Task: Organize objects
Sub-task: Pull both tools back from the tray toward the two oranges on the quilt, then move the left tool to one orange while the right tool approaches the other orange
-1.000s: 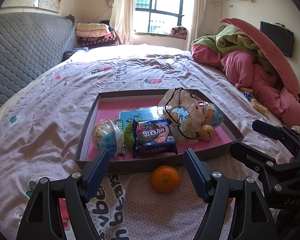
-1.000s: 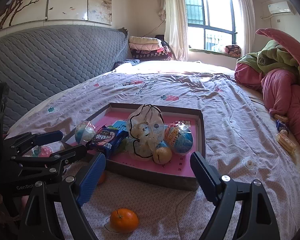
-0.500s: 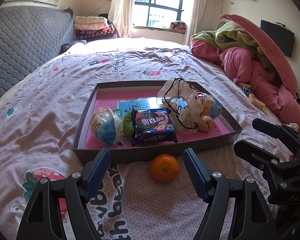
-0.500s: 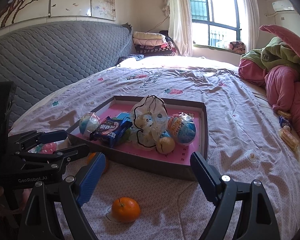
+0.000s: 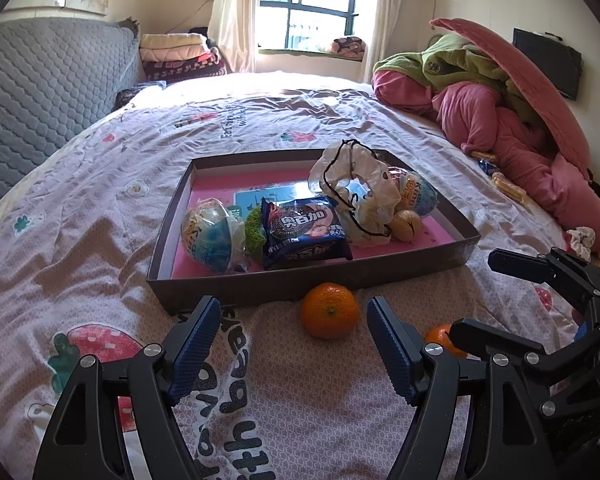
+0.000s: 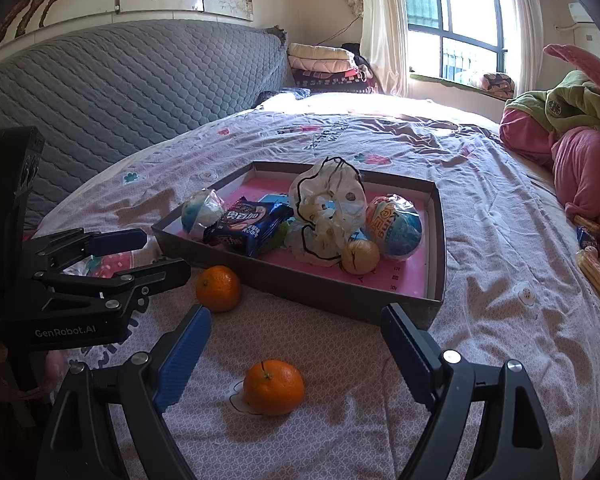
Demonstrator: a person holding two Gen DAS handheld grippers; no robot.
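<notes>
Hovering with its blue-padded jaws spread wide and nothing between them, the left gripper (image 5: 291, 306) looks down at a small round orange mandarin (image 5: 330, 317). The fruit lies on the bedspread just ahead of the fingertips, a little toward the right-hand finger, close against the near wall of the shallow brown cardboard tray with a pink floor (image 5: 259, 289).

The right gripper (image 6: 295, 312) is equally spread and empty, and a second orange mandarin (image 6: 273, 387) lies on the bedspread between its fingers, untouched.

Little has changed over the last second. Neither pair of jaws has narrowed, and both fruits lie where they did. The right gripper's view has swung slightly, so its mandarin now sits higher and nearer the middle of the gap. I read this as lining up for a pick, with no fruit yet moved toward the tray.

Neither mandarin has a real long axis, since each is a slightly flattened ball. The second one has its stem dimple turned up and a little toward the camera. The first shows its stem mark facing the left gripper.

The tray's long side runs across the left gripper's view. It already holds a blue biscuit packet (image 5: 304, 236), wrapped egg-shaped toys and a crumpled plastic bag.
</notes>
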